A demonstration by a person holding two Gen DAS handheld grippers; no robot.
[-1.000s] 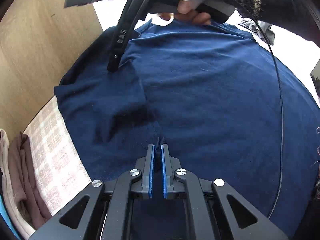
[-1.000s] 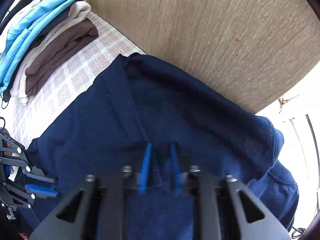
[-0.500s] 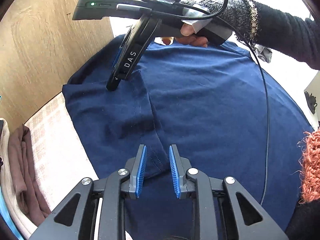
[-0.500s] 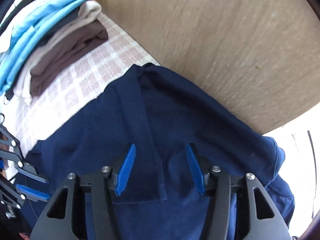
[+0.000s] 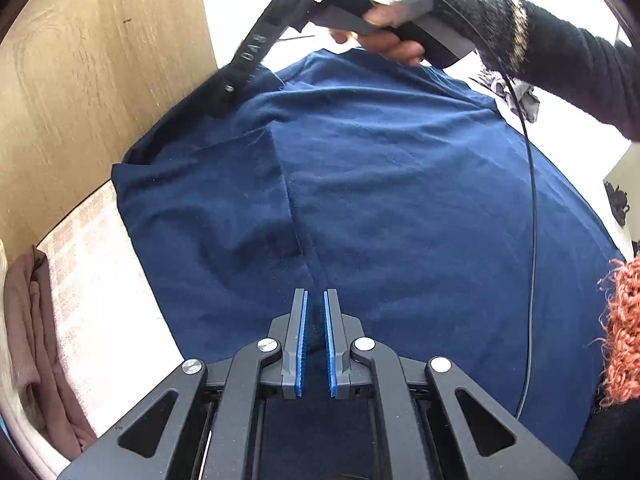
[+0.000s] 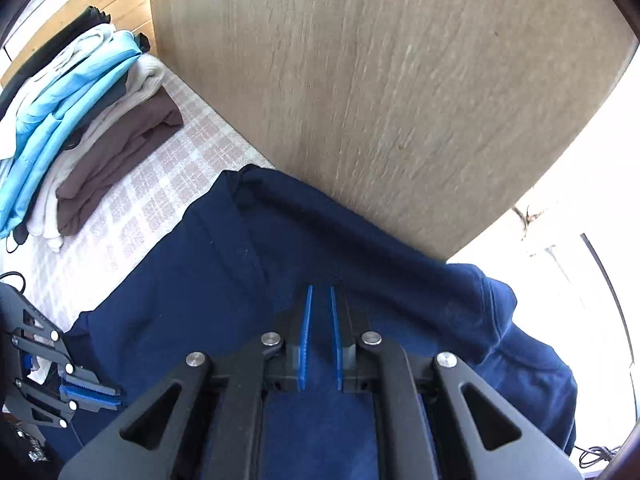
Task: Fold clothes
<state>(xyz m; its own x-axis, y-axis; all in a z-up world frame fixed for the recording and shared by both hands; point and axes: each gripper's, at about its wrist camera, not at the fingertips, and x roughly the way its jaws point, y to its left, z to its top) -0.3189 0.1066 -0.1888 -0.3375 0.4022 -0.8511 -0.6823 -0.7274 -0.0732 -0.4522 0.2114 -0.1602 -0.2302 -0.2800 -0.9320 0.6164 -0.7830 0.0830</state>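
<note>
A navy blue shirt (image 5: 400, 200) lies spread on the bed, with one side folded in along a long edge. My left gripper (image 5: 315, 294) sits at the near end of that fold; its jaws are closing, with the shirt's fabric pinched between the blue pads. My right gripper (image 6: 320, 290) is also closing, and navy fabric (image 6: 192, 300) fills the narrow gap between its pads. In the left wrist view the right gripper (image 5: 224, 100) points down at the shirt's far left edge, next to the wooden board. The left gripper (image 6: 116, 398) shows at the lower left of the right wrist view.
A wooden board (image 6: 360, 100) stands right behind the shirt. Several folded clothes (image 6: 80, 120) are stacked on the checked bedcover (image 6: 160, 184) to the left. A black cable (image 5: 532, 240) hangs over the shirt from a hand in a dark sleeve (image 5: 560, 60).
Both grippers were shut a second ago, stood open half a second ago, and have now closed again on the shirt. The right gripper has shifted toward the far edge and risen slightly.
</note>
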